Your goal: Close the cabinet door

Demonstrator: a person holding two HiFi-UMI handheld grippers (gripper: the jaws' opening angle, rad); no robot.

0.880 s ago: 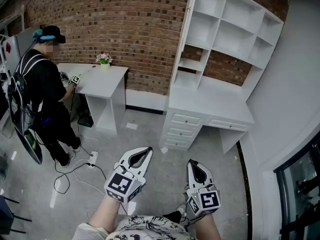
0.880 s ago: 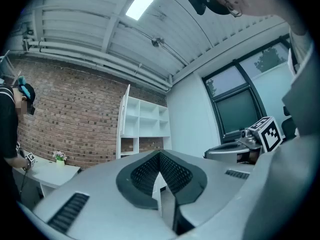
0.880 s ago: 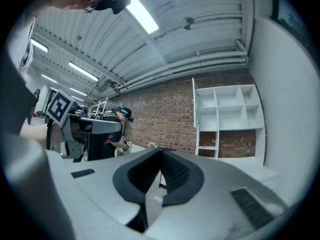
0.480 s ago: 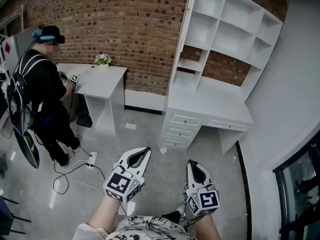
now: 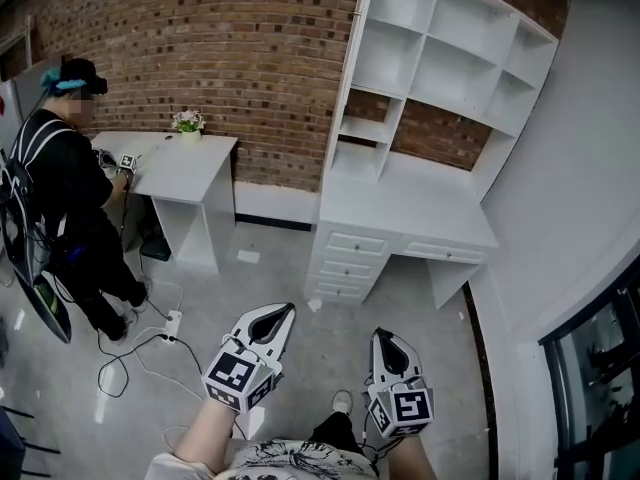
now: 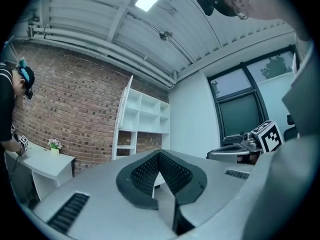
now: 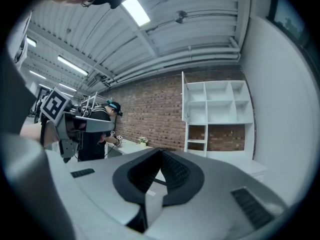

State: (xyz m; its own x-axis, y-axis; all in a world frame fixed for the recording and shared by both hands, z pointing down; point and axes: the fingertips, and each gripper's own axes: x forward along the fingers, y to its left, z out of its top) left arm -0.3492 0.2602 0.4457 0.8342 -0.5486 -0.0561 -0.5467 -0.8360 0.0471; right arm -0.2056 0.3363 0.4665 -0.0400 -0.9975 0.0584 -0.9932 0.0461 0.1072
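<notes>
Left gripper (image 5: pixel 283 313), head view: held level at waist height, jaws brought together on nothing. The right gripper (image 5: pixel 384 336) sits just beside it, likewise closed and empty. The white shelf cabinet (image 5: pixel 430 58) stands ahead of both grippers and well apart, over a desk with drawers (image 5: pixel 345 268). A narrow white panel along its left edge reads as the cabinet door (image 5: pixel 355 48), seen nearly edge-on. Far off to the left, another person (image 5: pixel 70 198) works at a separate white table (image 5: pixel 190 163). Left gripper view: pads meet at the tip with nothing between them. The door angles out from the shelf's left side, straight ahead and far. Right gripper view: jaws also meet and hold nothing, with the shelf ahead and slightly to the right. Judgement: this is the approach step, and no contact has been made. The next move calls for walking in. Then one gripper goes against the outer face of the door, to swing it shut with a push rather than a grip.
</notes>
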